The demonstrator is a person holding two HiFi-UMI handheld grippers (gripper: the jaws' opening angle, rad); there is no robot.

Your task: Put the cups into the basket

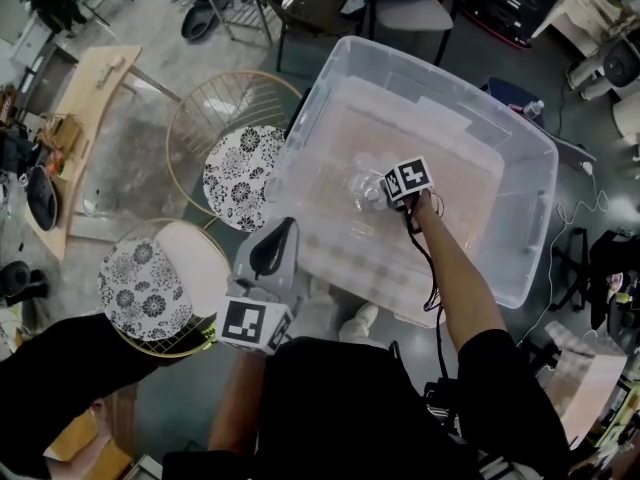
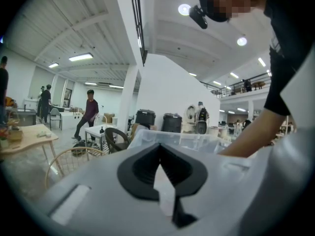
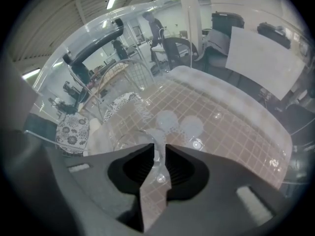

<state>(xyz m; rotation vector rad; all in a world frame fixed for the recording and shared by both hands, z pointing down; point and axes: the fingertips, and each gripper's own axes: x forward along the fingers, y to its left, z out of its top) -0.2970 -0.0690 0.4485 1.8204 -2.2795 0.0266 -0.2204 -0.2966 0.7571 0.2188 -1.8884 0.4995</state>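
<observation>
A large clear plastic bin point(image 1: 520, 138) stands on the floor in front of me. Several clear cups point(image 1: 365, 188) lie on its bottom. My right gripper point(image 1: 388, 194) reaches steeply down into the bin, beside those cups. In the right gripper view its jaws point(image 3: 160, 149) stand slightly apart, with the thin wall of a clear cup point(image 3: 130, 139) between them, and the pads do not press it. Two more cups point(image 3: 167, 119) point(image 3: 191, 127) lie just beyond. My left gripper point(image 1: 288, 224) hovers outside the bin's near left wall point(image 2: 197, 140), its jaws point(image 2: 158, 146) together and holding nothing.
Two round wire side tables with floral tops point(image 1: 243, 163) point(image 1: 145, 288) stand left of the bin. A wooden table point(image 1: 90, 98) is at the far left and chairs point(image 1: 400, 13) behind the bin. My shoe point(image 1: 355, 320) is at the bin's near edge. People point(image 2: 88, 114) walk in the background.
</observation>
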